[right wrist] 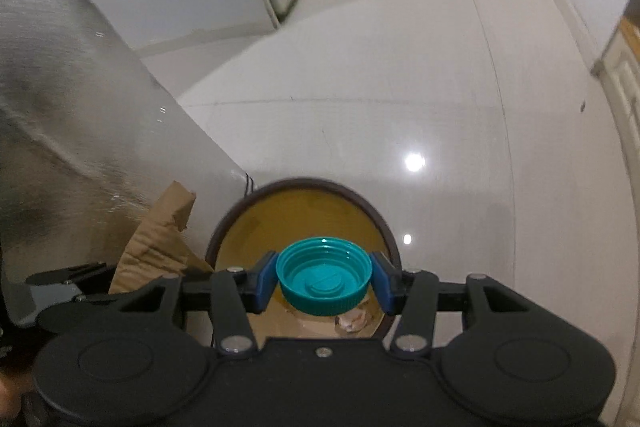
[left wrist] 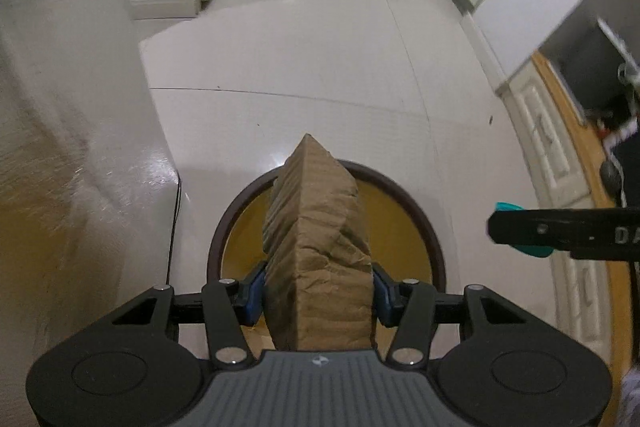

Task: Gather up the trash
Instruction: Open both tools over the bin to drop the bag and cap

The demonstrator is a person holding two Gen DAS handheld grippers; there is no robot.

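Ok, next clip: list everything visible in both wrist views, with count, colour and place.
Cardboard piece: one, brown, crumpled, clamped in the left gripper above the bin.
Bottle cap: one, teal, open side up, clamped in the right gripper over the bin.
Bin: one, round, dark rim, yellow-brown inside, on the floor.
Scrap: one, pale, crumpled, in the bin's bottom.
Floor: white, glossy tiles.
Cabinet: white panelled, right side.
Left gripper: black, blue pads.
Right gripper: black, blue pads.
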